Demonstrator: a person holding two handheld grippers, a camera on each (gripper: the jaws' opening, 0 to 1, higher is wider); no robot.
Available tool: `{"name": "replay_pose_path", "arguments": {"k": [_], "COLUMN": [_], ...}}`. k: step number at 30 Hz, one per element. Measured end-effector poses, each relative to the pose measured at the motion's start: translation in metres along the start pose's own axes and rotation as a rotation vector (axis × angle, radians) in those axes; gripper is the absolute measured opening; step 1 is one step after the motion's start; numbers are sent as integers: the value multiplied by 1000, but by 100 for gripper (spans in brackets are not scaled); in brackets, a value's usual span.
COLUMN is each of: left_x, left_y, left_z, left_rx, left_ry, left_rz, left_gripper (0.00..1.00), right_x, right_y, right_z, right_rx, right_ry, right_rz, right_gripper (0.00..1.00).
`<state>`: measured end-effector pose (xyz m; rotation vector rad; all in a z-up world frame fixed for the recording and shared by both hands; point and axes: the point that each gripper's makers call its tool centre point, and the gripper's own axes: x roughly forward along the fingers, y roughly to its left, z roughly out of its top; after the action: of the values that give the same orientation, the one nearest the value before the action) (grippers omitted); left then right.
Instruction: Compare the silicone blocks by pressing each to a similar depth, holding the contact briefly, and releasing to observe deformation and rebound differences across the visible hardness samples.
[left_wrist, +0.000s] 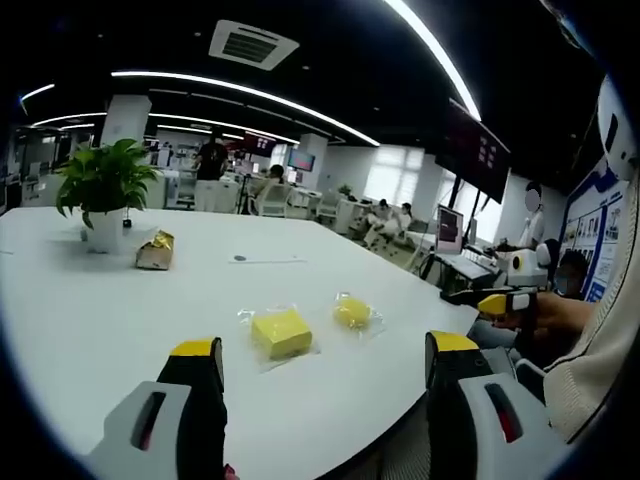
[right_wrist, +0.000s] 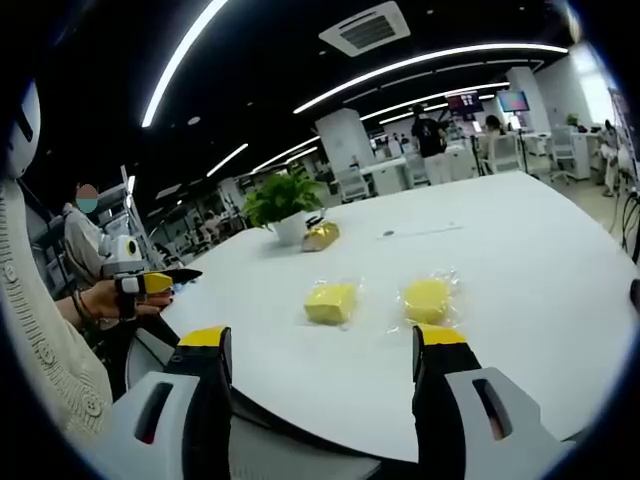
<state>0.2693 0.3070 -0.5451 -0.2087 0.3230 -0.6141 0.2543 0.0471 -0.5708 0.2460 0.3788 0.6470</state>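
I have a large round-edged white table (left_wrist: 120, 330) spread ahead of both grippers, and nothing on it has been pressed as far as I can judge: the whole comparison is still to do. Beyond my left gripper (left_wrist: 325, 365), whose yellow-tipped jaws stand wide apart and hold nothing, a leafy green plant in a small white pot (left_wrist: 103, 195) sits far ahead and to the left, with a crumpled gold-wrapped packet (left_wrist: 155, 250) just beside it. Closer, just ahead of and between those jaws, lies the square yellow silicone block in a clear wrapper (left_wrist: 280, 333), and ahead to its right the rounder yellow silicone block in a clear wrapper (left_wrist: 353, 312); both rest flat on the table, near each other but apart, neither touched. My right gripper (right_wrist: 325, 350) is likewise spread open and empty, hovering at the near table edge, with the square block (right_wrist: 331, 301) ahead between its jaws and the rounder one (right_wrist: 427, 299) ahead of its right jaw. I judge the first press needs a descent onto one block, jaws off the wrapper edges.
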Motion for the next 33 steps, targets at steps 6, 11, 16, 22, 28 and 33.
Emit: {"name": "replay_pose_path", "arguments": {"k": [6, 11, 16, 22, 28, 33], "left_x": [17, 36, 70, 113, 154, 189], "left_y": [1, 22, 61, 84, 97, 106], "left_z": [21, 37, 36, 15, -12, -36], "left_rx": [-119, -242, -313, -409, -434, -469], "left_ry": [-33, -66, -47, 5, 92, 149], "left_rz": [-96, -124, -105, -102, -102, -73], "left_gripper": [83, 81, 79, 81, 80, 77], "right_x": [6, 17, 32, 43, 47, 47], "right_y": [-6, -8, -12, -20, -31, -46], "right_z": [12, 13, 7, 3, -4, -16], "right_rx": [-8, -3, 18, 48, 73, 112], "right_ry": [-30, -14, 16, 40, 73, 108], "right_rz": [-7, 0, 7, 5, -8, -39], "right_gripper": [69, 69, 70, 70, 69, 69]}}
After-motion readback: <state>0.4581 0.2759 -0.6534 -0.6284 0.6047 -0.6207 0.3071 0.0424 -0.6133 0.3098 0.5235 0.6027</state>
